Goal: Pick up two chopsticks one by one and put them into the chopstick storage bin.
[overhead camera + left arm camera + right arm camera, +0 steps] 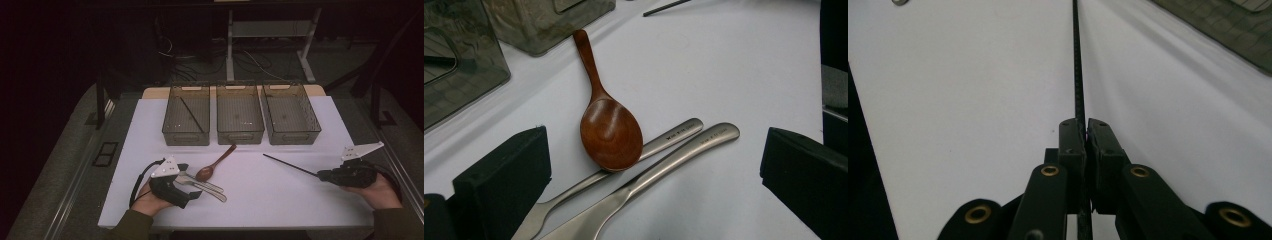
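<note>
My right gripper [325, 175] [1084, 132] is shut on one end of a thin black chopstick [290, 165] [1078, 65] that reaches left and away over the white table. My left gripper [192, 187] [654, 180] stands open at the near left, its jaws either side of two steel utensil handles [207, 188] [674, 150] lying on the table. A brown wooden spoon [215, 162] [610, 130] lies with its bowl resting on those handles and its handle pointing toward the bins. Another black chopstick [191, 114] leans inside the left bin [186, 135].
Three see-through grey bins stand in a row at the back of the white table [280, 200]: the left one, a middle bin [240, 132] and a right bin [295, 135]. Dark floor, cables and a desk frame lie beyond.
</note>
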Available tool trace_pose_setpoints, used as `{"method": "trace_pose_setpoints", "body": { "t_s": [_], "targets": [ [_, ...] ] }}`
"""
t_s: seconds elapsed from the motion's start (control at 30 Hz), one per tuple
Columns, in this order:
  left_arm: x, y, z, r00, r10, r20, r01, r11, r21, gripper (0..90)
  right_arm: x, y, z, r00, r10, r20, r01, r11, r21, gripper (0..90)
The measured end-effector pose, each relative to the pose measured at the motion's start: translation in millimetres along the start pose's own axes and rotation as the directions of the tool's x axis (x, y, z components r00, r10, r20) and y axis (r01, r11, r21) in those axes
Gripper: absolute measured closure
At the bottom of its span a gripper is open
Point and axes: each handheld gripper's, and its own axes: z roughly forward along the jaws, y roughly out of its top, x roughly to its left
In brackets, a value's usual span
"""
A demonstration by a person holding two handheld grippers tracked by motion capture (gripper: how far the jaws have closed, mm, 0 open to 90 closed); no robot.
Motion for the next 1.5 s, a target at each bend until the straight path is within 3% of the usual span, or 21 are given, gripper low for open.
{"method": "trace_pose_setpoints", "body": {
  "t_s": [0.3, 0.67, 0.87, 1.23, 1.5],
  "targets": [
    [1.1, -0.3, -0.3, 1.0000, -0.001, -0.001, 0.001, 1.0000, 0.003, 0.0, 1.3, 4.1, -12.2, 0.9997, 0.000, -0.024, -0.002, 0.996, -0.088, 85.9],
    [0.9, -1.2, 0.8, 1.0000, -0.005, -0.005, 0.005, 1.0000, 0.007, 0.0, 11.8, 16.8, -18.1, 0.9992, 0.005, -0.039, -0.011, 0.989, -0.148, 85.8],
    [1.4, -1.1, 0.4, 1.0000, -0.003, -0.006, 0.003, 1.0000, 0.007, 0.0, 15.7, 24.4, -17.0, 0.9986, 0.022, -0.048, -0.030, 0.985, -0.169, 85.8],
    [1.0, -1.2, 0.8, 1.0000, -0.006, -0.006, 0.006, 1.0000, 0.005, 0.0, 21.7, 49.3, -10.7, 0.9980, 0.059, -0.023, -0.062, 0.981, -0.185, 85.9],
    [0.6, -0.8, 1.7, 0.9999, -0.008, -0.007, 0.008, 1.0000, 0.003, 0.0, 26.5, 66.0, -2.7, 0.9984, 0.056, -0.014, -0.057, 0.981, -0.186, 85.8]
  ]
}}
